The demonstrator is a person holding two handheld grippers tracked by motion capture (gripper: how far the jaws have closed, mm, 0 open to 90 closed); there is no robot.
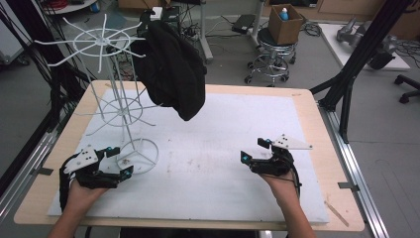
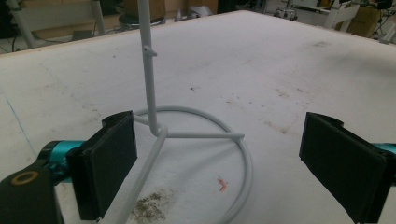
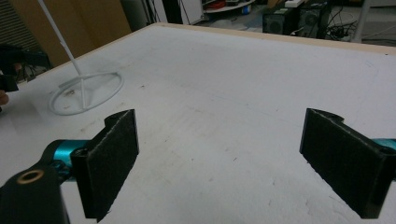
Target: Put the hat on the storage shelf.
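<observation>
Left claw (image 1: 117, 161), jaws released, sat nearest the wire rack's ring base (image 1: 139, 155) at its 3 o'clock, pole upright; right claw (image 1: 255, 150) released, well apart.

No readable text, label, brand, number or sign appears anywhere: none can be made out on any surface here.

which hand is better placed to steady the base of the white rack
Left. The left gripper is open right beside the rack's ring base, and its own view shows the base between its jaws. The right gripper, also open, sits well across the table.
</observation>
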